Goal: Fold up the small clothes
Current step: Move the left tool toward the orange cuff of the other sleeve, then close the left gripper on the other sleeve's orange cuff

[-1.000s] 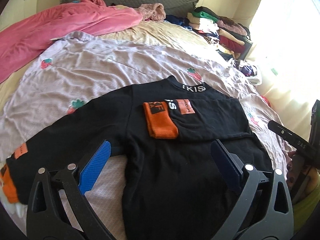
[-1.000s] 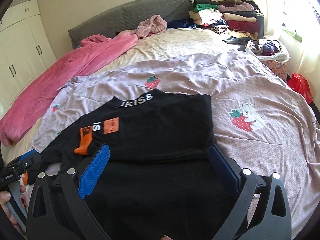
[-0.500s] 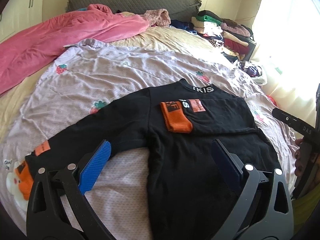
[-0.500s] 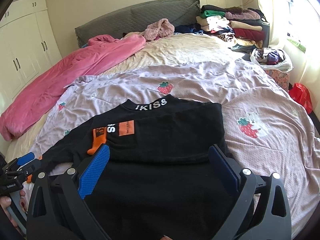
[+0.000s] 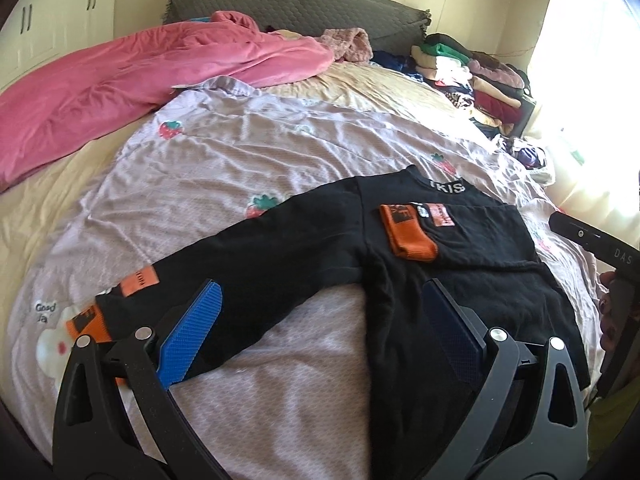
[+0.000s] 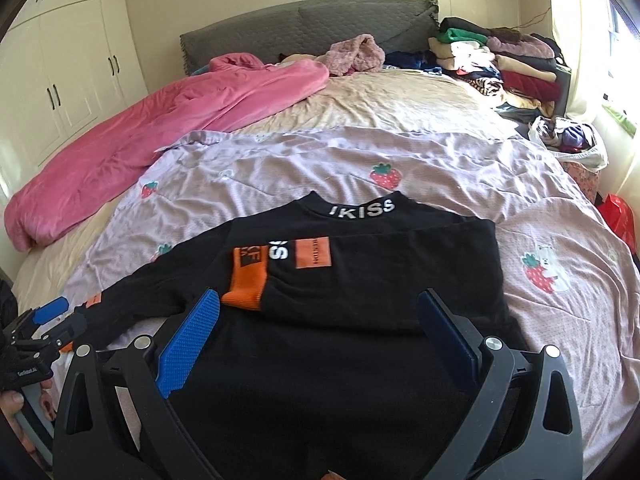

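A small black sweatshirt point(image 5: 460, 304) point(image 6: 360, 340) with orange cuffs and a white-lettered collar lies flat on the lilac strawberry-print quilt point(image 5: 248, 160). One sleeve is folded across the chest, its orange cuff point(image 5: 408, 236) point(image 6: 248, 276) near the middle. The other sleeve point(image 5: 248, 272) stretches out to the left, ending in an orange cuff point(image 5: 86, 322). My left gripper point(image 5: 320, 320) hovers open above that sleeve's armpit. Over the lower body of the garment my right gripper point(image 6: 320, 324) is open and holds nothing.
A pink blanket point(image 5: 140, 76) is bunched along the far left of the bed. Folded clothes point(image 6: 512, 64) are stacked at the far right by the grey headboard point(image 6: 304, 28). A bag of clothes point(image 6: 572, 140) and a red bag point(image 6: 618, 216) sit beside the bed.
Both grippers have pulled back and risen, so more of the bed shows. The left view has swung left and the outstretched sleeve is now fully in view. The sweatshirt has not moved.
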Demonstrator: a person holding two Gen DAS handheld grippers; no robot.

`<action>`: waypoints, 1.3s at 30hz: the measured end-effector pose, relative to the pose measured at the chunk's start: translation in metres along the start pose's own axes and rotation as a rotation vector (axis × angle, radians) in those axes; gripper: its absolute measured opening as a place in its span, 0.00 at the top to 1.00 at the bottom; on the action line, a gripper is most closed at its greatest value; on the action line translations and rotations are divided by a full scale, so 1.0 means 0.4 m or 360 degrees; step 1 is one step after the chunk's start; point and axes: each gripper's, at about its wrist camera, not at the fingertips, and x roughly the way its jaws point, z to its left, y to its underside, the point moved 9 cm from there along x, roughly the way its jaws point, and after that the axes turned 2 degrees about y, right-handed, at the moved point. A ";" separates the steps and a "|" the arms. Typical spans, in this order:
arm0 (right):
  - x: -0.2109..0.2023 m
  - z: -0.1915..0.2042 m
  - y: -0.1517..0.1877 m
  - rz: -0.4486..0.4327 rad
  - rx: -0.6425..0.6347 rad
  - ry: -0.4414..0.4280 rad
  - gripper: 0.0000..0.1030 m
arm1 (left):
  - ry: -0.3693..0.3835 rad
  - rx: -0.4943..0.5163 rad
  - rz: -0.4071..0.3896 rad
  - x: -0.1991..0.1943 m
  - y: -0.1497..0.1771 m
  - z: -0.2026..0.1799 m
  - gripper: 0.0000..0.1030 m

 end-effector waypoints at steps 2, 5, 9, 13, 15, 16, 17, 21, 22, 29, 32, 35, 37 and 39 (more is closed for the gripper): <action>0.003 0.021 0.003 0.0007 -0.0017 -0.0010 0.04 | -0.0009 -0.0014 -0.0005 -0.006 0.005 0.017 0.09; 0.006 0.045 0.010 0.0019 -0.0042 -0.0020 0.04 | -0.0035 -0.0031 -0.0011 -0.015 0.014 0.043 0.09; 0.009 0.071 0.018 0.0037 -0.0067 -0.0033 0.04 | -0.0052 -0.0048 -0.0006 -0.019 0.026 0.065 0.09; 0.010 0.107 0.027 0.0048 -0.0109 -0.0054 0.04 | -0.0065 -0.0075 -0.0016 -0.030 0.035 0.093 0.09; 0.014 0.125 0.030 0.0061 -0.0127 -0.0067 0.04 | -0.0079 -0.0090 -0.0018 -0.035 0.038 0.107 0.09; 0.016 0.135 0.032 0.0068 -0.0138 -0.0075 0.04 | -0.0085 -0.0100 -0.0019 -0.039 0.040 0.118 0.09; 0.017 0.142 0.033 0.0069 -0.0145 -0.0081 0.04 | -0.0093 -0.0107 -0.0024 -0.042 0.042 0.127 0.09; 0.020 0.190 0.035 0.0077 -0.0190 -0.0123 0.04 | -0.0142 -0.0147 -0.0040 -0.054 0.045 0.171 0.09; 0.021 0.200 0.036 0.0079 -0.0202 -0.0131 0.04 | -0.0155 -0.0171 -0.0046 -0.058 0.046 0.187 0.09; 0.043 0.279 0.044 0.0109 -0.0258 -0.0189 0.04 | -0.0244 -0.0303 -0.0048 -0.067 0.061 0.294 0.09; 0.054 0.321 0.050 0.0119 -0.0310 -0.0209 0.04 | -0.0284 -0.0346 -0.0057 -0.078 0.075 0.336 0.09; 0.063 0.347 0.053 0.0125 -0.0332 -0.0219 0.04 | -0.0325 -0.0379 -0.0052 -0.085 0.089 0.375 0.09; 0.070 0.362 0.054 0.0128 -0.0346 -0.0224 0.04 | -0.0344 -0.0417 -0.0047 -0.087 0.102 0.404 0.09; 0.073 0.376 0.054 0.0127 -0.0359 -0.0228 0.04 | -0.0357 -0.0456 -0.0040 -0.085 0.114 0.430 0.09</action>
